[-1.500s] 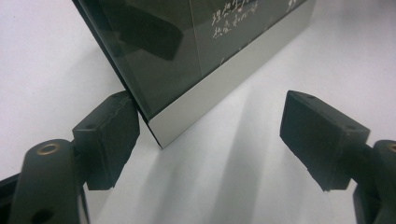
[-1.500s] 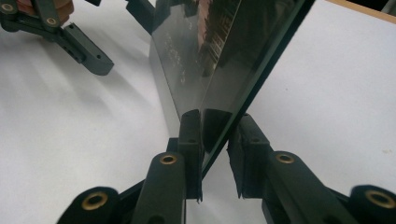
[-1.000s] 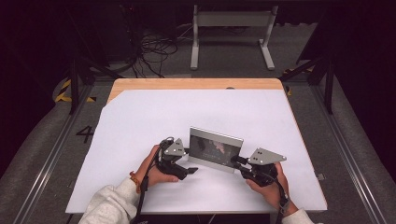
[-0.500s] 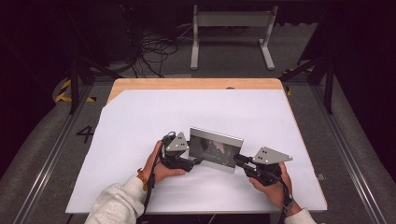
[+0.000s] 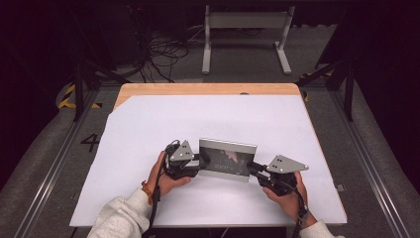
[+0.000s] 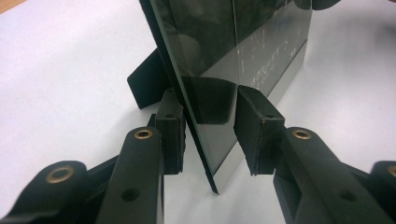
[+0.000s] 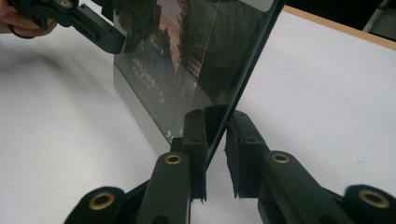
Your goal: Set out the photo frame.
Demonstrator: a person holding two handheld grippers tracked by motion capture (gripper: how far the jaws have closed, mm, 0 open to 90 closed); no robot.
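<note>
A glass-fronted picture frame (image 5: 228,158) (image 6: 233,46) (image 7: 196,56) stands upright on the white table top, propped by a black leg (image 6: 147,79) behind it. My left gripper (image 5: 202,161) (image 6: 208,100) straddles the frame's left edge. Its jaws have just been closing, and a gap still shows between one pad (image 6: 254,121) and the glass. My right gripper (image 5: 250,167) (image 7: 215,119) is shut on the frame's right edge, one pad on each face. The left gripper (image 7: 93,28) also appears at the far edge in the right gripper view.
A white sheet (image 5: 213,119) covers the table, with a wooden strip (image 5: 208,89) bare at the back. Beyond the table, cables (image 5: 163,54) lie on the floor beside a metal stand (image 5: 245,29). Floor rails (image 5: 361,148) run along both sides.
The left gripper slid right to the frame's left edge and its jaws narrowed around it. The right gripper and the frame stayed put.
</note>
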